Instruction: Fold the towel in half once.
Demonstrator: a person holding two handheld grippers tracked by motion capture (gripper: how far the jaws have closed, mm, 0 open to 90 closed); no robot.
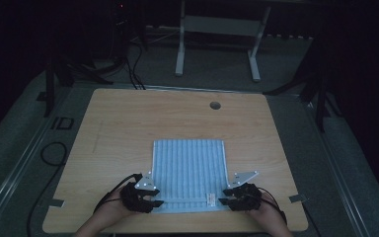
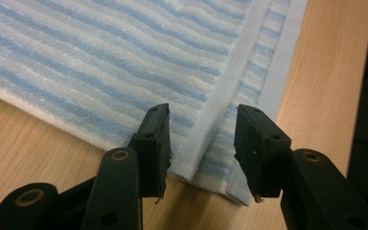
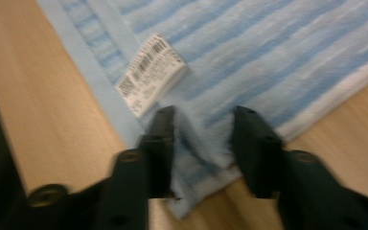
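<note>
A light blue striped towel [image 1: 190, 173] lies flat on the wooden table [image 1: 128, 118], its near edge close to the table's front. My left gripper [image 1: 155, 197] sits at the towel's near left corner. In the left gripper view this gripper [image 2: 201, 134] is open, and the folded corner of the towel [image 2: 124, 57] lies between the jaws. My right gripper [image 1: 225, 196] is at the near right corner. In the right gripper view it [image 3: 203, 139] is open, and a slightly bunched corner of the towel [image 3: 268, 62] rises between the jaws. A white barcode label [image 3: 148, 74] lies just ahead.
A round cable hole [image 1: 215, 105] is in the table's far side. Beyond the table stands a white metal frame [image 1: 217, 29], with dark stands at both sides. Black cables [image 1: 54, 153] run along the floor at the left. Bare wood surrounds the towel.
</note>
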